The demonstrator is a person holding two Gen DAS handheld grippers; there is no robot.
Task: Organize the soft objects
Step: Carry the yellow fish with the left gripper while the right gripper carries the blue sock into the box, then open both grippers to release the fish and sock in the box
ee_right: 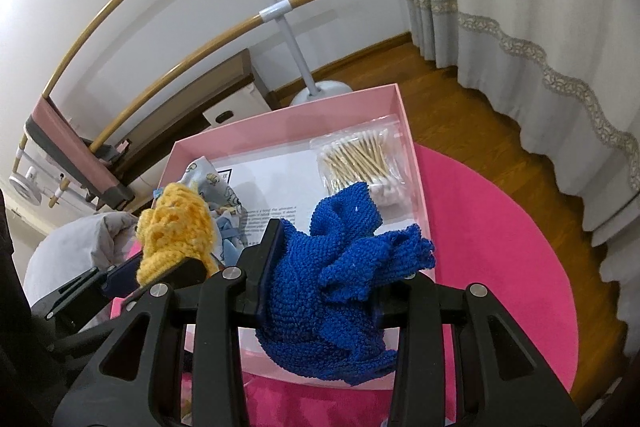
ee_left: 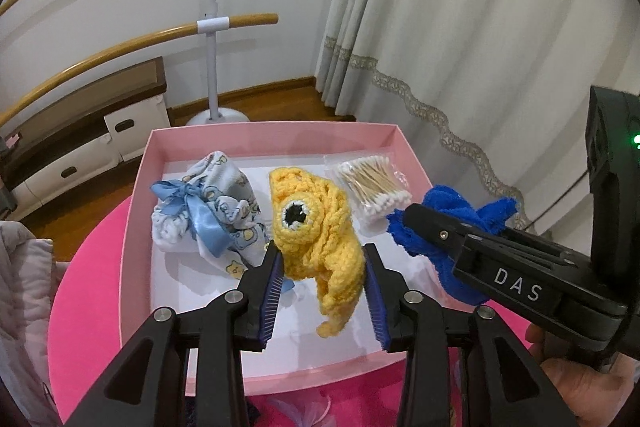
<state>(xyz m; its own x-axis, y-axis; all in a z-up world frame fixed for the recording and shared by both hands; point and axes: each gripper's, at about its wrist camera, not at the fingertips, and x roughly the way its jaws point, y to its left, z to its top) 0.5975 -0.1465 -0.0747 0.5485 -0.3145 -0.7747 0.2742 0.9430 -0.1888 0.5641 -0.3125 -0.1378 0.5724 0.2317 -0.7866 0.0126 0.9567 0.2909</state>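
Observation:
My left gripper [ee_left: 323, 259] is shut on a yellow crocheted piece [ee_left: 320, 227] and holds it above the pink box [ee_left: 136, 195]. The piece also shows in the right wrist view [ee_right: 176, 231]. My right gripper [ee_right: 344, 259] is shut on a blue knitted cloth [ee_right: 332, 287] over the box's right side [ee_right: 420, 187]; the cloth shows in the left wrist view [ee_left: 444, 227] too. In the box lie a light-blue printed cloth bundle with a satin bow [ee_left: 208, 211] and a clear packet of cotton swabs [ee_left: 372, 191].
The box sits on a round pink table [ee_right: 500, 227]. A ballet barre stand [ee_left: 214, 67] and white drawers [ee_left: 80, 155] are behind, a curtain [ee_left: 480, 27] to the right. A pale padded garment [ee_left: 20, 287] is at the left edge.

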